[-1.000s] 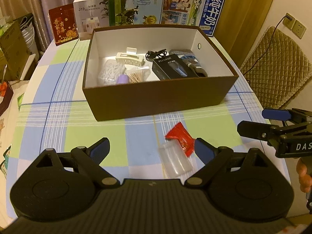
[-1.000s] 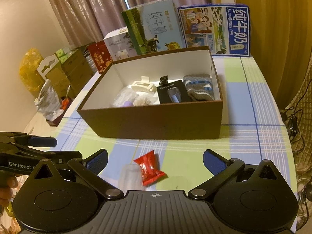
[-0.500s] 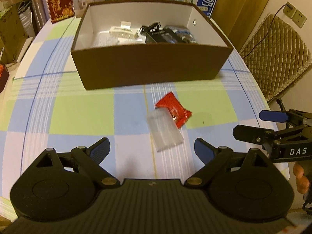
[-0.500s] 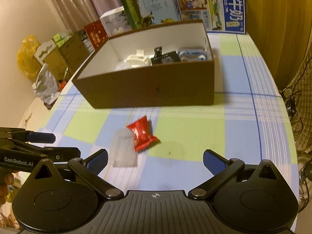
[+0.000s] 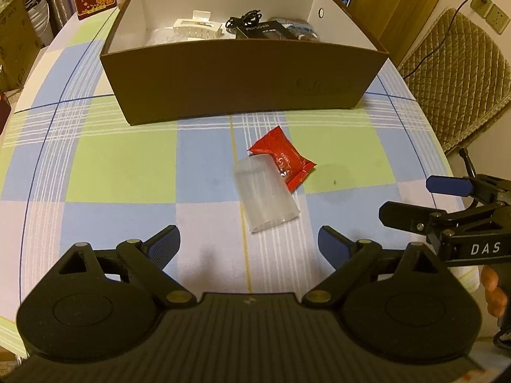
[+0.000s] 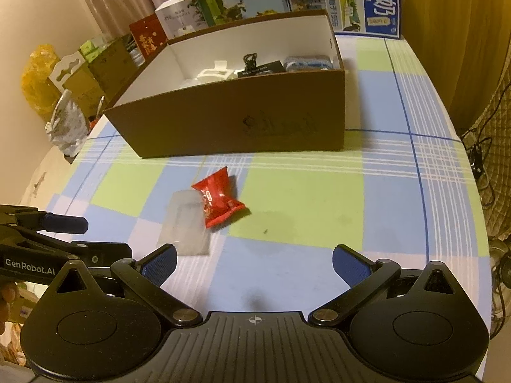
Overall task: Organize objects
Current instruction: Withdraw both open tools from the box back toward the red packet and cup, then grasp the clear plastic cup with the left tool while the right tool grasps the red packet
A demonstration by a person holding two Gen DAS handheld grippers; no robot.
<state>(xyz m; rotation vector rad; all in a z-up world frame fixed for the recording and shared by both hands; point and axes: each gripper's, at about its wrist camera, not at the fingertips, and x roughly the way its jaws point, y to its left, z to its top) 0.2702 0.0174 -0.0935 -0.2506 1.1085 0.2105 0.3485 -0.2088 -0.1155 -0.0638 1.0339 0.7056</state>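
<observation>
Left gripper (image 5: 249, 244) open above a checked cloth (image 5: 127, 159), with a box (image 5: 242, 79) behind.

A clear tube (image 5: 265, 194) lies on the cloth just ahead of the spread fingers, and a red packet (image 5: 281, 156) touches its far end. The brown box holds a white clip (image 5: 198, 28), a black cable (image 5: 244, 19) and a black case (image 5: 265, 30). At the right edge, the right gripper (image 5: 424, 201) is also open, with nothing between its fingers.

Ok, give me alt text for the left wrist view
An open left gripper hovers over a checked tablecloth, facing a clear plastic cup on its side touching a red snack packet. Behind stands an open brown box of small items; the right gripper shows at right.
</observation>
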